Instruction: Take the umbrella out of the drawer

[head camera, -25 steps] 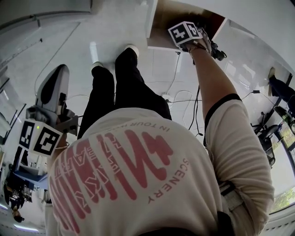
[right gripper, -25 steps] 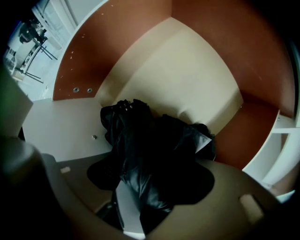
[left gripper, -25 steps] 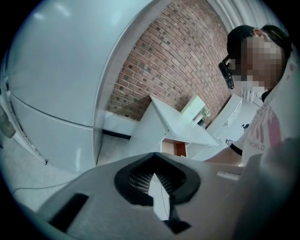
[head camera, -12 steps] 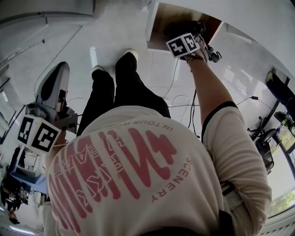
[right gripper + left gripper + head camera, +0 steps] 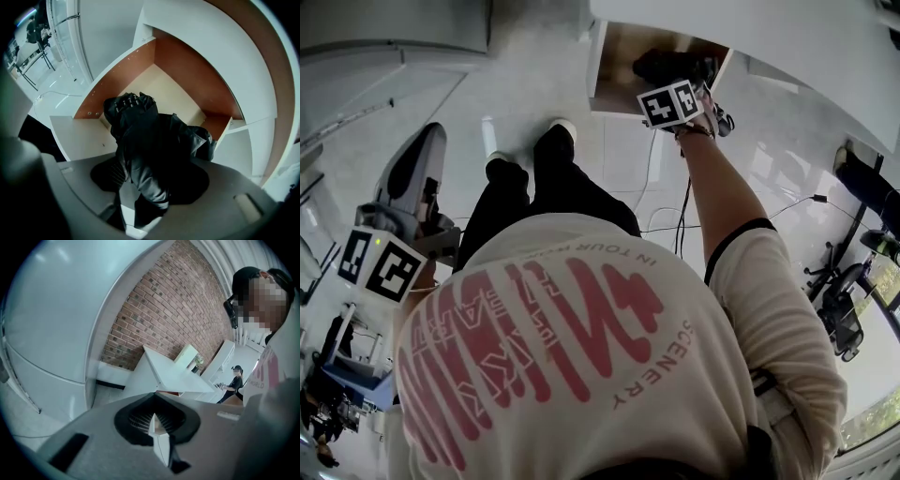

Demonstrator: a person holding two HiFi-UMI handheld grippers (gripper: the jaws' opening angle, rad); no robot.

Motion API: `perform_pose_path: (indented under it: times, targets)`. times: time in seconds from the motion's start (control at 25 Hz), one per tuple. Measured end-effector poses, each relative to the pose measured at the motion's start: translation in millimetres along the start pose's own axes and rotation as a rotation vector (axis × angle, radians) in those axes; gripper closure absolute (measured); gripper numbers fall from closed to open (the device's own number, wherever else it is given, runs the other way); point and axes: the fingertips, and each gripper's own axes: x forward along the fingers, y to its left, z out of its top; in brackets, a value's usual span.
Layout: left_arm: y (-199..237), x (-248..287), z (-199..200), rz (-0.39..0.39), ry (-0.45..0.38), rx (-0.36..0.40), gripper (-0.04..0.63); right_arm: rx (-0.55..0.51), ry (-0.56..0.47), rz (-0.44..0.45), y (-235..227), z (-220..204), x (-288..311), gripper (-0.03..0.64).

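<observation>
**A:** At one o'clock in the head view, the right claw [image 5: 677,89] has risen over the drawer [image 5: 614,61], dark umbrella [image 5: 661,66] with it.

**B:** And the left claw [image 5: 157,437]?

**A:** Jaws together, empty. In the right gripper view, the jaws are closing on the umbrella, clamping it. I judge it almost out.

The right arm [image 5: 727,211] stretches forward with its tool [image 5: 140,206] pointing steeply down. The jaws are closing, with the umbrella [image 5: 150,140] gripped between them. The left tool [image 5: 158,439] is held out at the person's left side, tilted a little downward, its jaws together with nothing between them.
</observation>
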Motion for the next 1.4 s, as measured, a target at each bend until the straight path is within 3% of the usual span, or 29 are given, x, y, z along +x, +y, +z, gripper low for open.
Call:
perform_pose_path:
  times: [0.4, 0.8, 1.0, 1.4]
  targets:
    - [-30, -7, 37, -0.058, -0.072, 0.063, 0.592, 0.155, -0.061, -0.034, -29, -15, -48, 0.367]
    - [-54, 10, 63, -0.149, -0.095, 0.120, 0.592, 0.389, -0.065, -0.034, -37, -39, -78, 0.368]
    - [-52, 24, 59, -0.196, -0.062, 0.176, 0.592, 0.482, -0.078, -0.042, -29, -47, -89, 0.370]
    - [-46, 17, 56, -0.328, 0.018, 0.172, 0.592, 0.711, -0.107, -0.049, 4, -53, -143, 0.369]
